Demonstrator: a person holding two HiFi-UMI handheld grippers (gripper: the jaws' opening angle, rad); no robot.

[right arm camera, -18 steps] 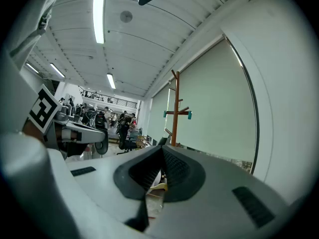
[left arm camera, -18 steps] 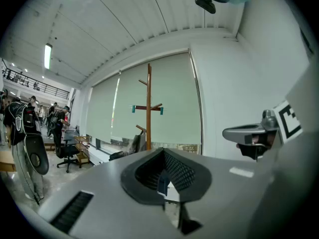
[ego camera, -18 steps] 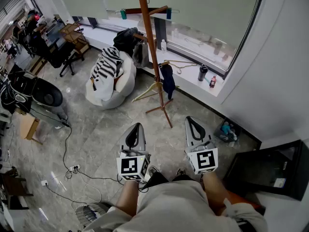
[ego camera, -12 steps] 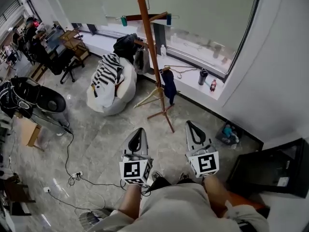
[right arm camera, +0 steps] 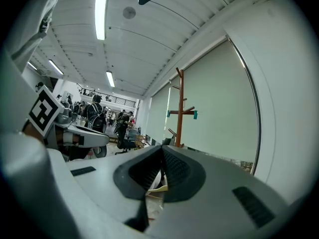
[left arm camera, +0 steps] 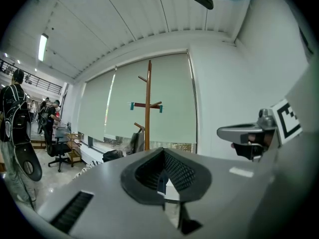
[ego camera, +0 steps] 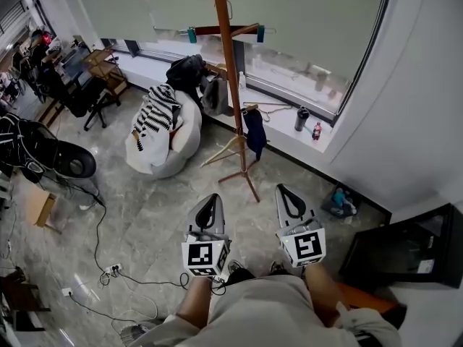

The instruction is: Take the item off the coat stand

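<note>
Both grippers are held level in front of the person, side by side and apart.
Left gripper (ego camera: pixel 208 199): jaws pressed together, nothing between them.
Right gripper (ego camera: pixel 283 191): jaws pressed together as well, nothing pinched.

Just ahead of the jaw tips, between the two grippers' lines, the splayed feet of the wooden coat stand (ego camera: pixel 230 63) rest on the grey tiled floor (ego camera: pixel 159 201). A pale wooden hanger (ego camera: pixel 221 147) leans low by the pole, ahead and slightly left of the left jaws.

On the stand, well clear of both grippers:
- a dark blue garment (ego camera: pixel 253 131) hangs from a low peg, on the side towards the right jaws;
- a grey item (ego camera: pixel 213 92), bag or garment I cannot tell, hangs higher on the left side;
- the two top pegs carry teal caps (ego camera: pixel 260 33).

Neither gripper touches the stand or anything hanging on it.

Further out, ahead and left of the left jaws: a white beanbag (ego camera: pixel 181 132) with a black-and-white striped garment (ego camera: pixel 155 110) draped over it, and a black bag (ego camera: pixel 187 69) behind that. Beyond the stand, ahead of the right jaws, a dark flask (ego camera: pixel 300 118) and a small red bottle (ego camera: pixel 316 130) stand on the windowsill (ego camera: pixel 278 123).
</note>
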